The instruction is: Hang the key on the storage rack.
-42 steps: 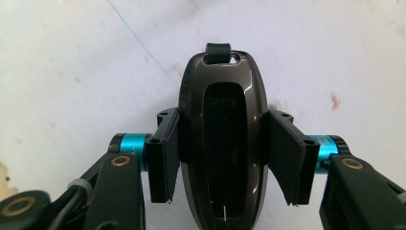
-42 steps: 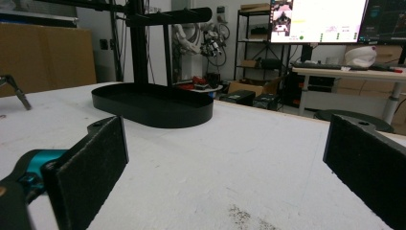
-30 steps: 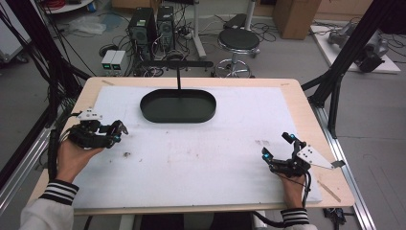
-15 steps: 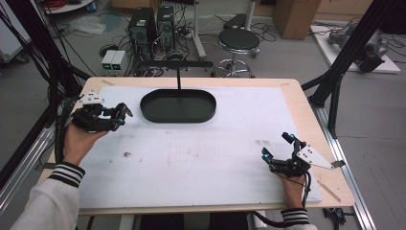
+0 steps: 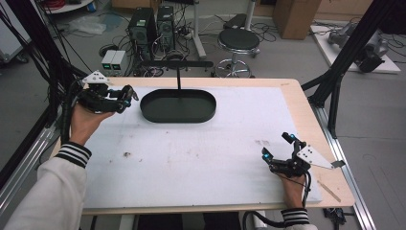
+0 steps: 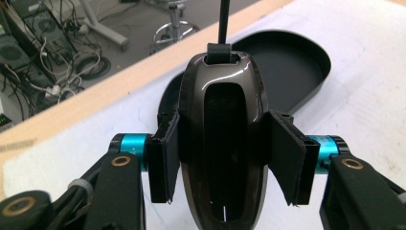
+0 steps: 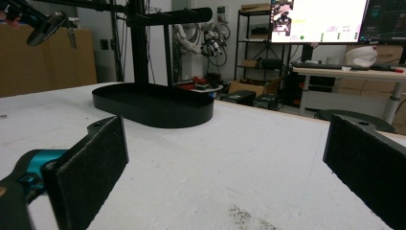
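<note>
A person sits at a table covered with a white padded sheet (image 5: 201, 153), a hand-held two-jaw gripper in each hand; the left gripper (image 5: 125, 97), raised near the table's far left corner, is clamped on a glossy dark brown, oval plastic shell with a long recessed slot and a small loop at its tip (image 6: 222, 143); its black padded fingers (image 6: 163, 163) press the shell's two long sides; just beyond it sits a black oval metal tray (image 5: 178, 106) with a thin upright post carrying a horizontal black crossbar (image 5: 178, 63).

The right gripper (image 5: 276, 149) rests low on the sheet near the table's right front, well apart from the tray; its jaws stand wide apart with nothing between them.

The step in hand looks like carrying the shell to the stand, probably to lay it in the tray or hang its loop on the bar; to do this well, keep the squeeze firm, since the shell is smooth and tapers and could slide out; approach the tray from its near left end; keep the shell clear of the post; lower it until it is supported before opening the jaws.
</note>
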Available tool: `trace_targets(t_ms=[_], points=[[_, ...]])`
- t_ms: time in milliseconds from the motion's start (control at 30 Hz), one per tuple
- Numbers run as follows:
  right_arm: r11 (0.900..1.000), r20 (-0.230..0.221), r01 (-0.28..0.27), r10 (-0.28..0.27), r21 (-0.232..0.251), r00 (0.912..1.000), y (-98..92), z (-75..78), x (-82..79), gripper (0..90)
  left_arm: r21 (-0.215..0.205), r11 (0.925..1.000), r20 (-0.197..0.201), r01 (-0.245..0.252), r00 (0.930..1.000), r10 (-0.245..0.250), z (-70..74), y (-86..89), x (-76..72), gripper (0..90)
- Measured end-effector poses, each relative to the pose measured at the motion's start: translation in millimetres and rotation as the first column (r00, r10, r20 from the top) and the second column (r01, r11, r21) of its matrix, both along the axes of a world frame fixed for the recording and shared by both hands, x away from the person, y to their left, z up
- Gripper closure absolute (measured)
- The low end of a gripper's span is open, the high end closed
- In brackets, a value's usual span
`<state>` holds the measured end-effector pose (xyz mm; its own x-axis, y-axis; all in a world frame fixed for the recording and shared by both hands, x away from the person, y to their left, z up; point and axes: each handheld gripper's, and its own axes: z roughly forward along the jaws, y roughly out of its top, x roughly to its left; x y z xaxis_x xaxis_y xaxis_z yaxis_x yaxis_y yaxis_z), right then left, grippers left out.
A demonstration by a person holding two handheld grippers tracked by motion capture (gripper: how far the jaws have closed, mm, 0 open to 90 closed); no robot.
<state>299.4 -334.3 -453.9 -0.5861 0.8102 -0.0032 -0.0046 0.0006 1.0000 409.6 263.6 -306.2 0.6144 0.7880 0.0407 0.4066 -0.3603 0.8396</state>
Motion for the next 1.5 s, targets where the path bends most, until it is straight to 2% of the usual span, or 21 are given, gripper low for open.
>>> trace_targets(t_ms=[33, 133, 800, 1167, 1500], points=[[1.0, 0.003, 0.0, 0.0, -0.002, 1.0, -0.1, 0.0, 0.3, 0.5, -0.017, 0.9999, 0.001, 0.002, 1.0, -0.002, 4.1, -1.1, 3.8, 48.6], [1.0, 0.002, -0.001, 0.001, -0.002, 1.0, -0.2, 0.0, 0.2, 0.4, -0.023, 0.9997, 0.003, 0.004, 1.0, -0.004, 10.6, -4.2, 9.3, 48.6], [1.0, -0.004, -0.001, 0.001, 0.006, 1.0, -0.1, -0.1, -0.2, 0.4, -0.019, 0.9998, 0.037, -0.001, 0.9993, 0.001, 39.1, -25.2, 50.2, 48.6], [1.0, -0.007, -0.001, 0.001, 0.004, 1.0, -0.3, 0.0, -0.3, 0.4, -0.044, 0.9987, 0.05, -0.026, 0.9984, 0.028, 35.6, -23.8, 57.7, 48.6], [1.0, -0.007, -0.001, 0.001, 0.004, 1.0, -0.3, 0.0, -0.4, 0.4, -0.058, 0.9972, 0.063, -0.047, 0.9967, 0.051, 29.0, -31.3, 64.5, 48.6]])
